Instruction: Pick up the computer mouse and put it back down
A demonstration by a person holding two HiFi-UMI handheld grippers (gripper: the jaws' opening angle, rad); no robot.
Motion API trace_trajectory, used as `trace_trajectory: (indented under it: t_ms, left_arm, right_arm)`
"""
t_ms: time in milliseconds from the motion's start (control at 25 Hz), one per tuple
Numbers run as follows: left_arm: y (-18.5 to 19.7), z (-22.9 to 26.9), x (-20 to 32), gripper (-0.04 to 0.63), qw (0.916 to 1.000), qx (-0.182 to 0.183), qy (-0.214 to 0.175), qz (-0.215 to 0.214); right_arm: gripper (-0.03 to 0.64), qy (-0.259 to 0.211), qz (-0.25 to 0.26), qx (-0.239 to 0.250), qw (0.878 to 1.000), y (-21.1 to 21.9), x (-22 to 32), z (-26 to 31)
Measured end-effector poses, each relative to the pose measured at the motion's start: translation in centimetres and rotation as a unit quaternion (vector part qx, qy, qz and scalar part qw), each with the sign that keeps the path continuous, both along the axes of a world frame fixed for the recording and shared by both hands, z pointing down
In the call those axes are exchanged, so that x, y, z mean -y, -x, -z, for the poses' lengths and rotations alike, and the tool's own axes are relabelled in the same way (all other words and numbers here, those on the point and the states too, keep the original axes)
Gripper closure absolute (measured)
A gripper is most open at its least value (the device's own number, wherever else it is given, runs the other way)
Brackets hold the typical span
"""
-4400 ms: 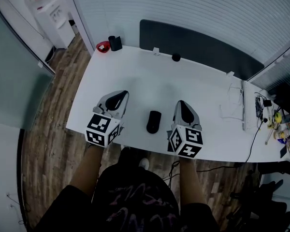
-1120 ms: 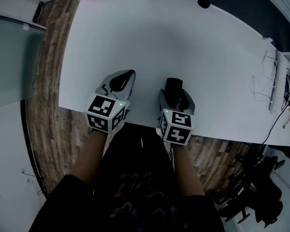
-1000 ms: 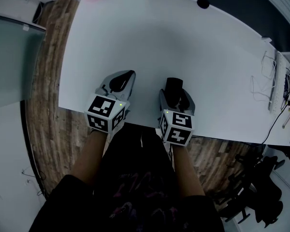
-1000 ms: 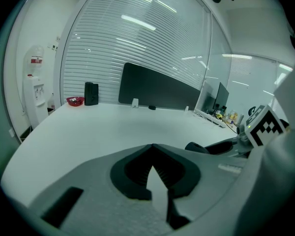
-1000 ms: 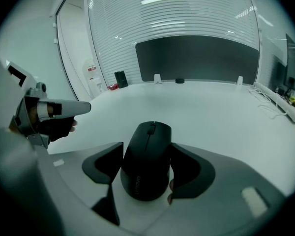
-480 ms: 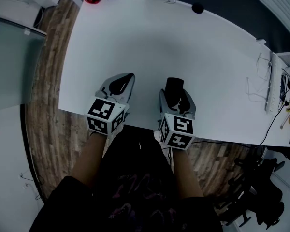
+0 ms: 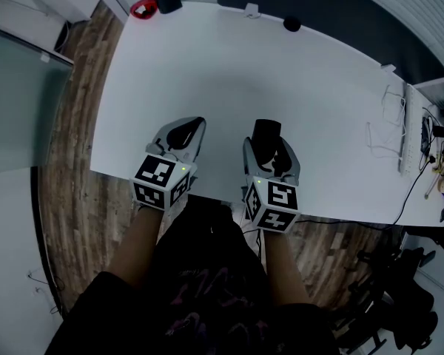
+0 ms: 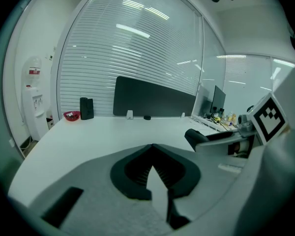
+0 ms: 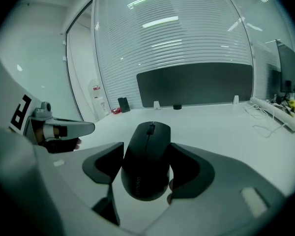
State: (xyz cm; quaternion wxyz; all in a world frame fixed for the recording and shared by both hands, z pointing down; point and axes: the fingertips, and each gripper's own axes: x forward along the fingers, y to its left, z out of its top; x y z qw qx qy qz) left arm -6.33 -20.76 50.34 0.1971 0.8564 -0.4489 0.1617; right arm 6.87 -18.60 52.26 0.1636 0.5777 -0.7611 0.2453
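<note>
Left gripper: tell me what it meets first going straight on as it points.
Probably bare desk just ahead: the left gripper tilts down, and nothing lies on that stretch. Depth is unclear.

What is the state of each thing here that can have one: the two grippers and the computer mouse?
computer mouse: clamped between the right gripper's jaws, apparently held clear of the white desk.
right gripper: shut on the computer mouse.
left gripper: jaws together, nothing between them.
</note>
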Motion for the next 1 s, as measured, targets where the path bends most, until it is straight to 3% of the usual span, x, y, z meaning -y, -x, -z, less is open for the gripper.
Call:
trace_trajectory:
  t_ms: [1000]
  left_arm:
    - [-2.5, 11.2, -0.3, 0.594, 0.9928, -0.014, -0.118, 0.015]
  right_arm:
    - [0.311, -0.142, 0.000, 0.026, 0.989, -4.6, 1.0, 12.8]
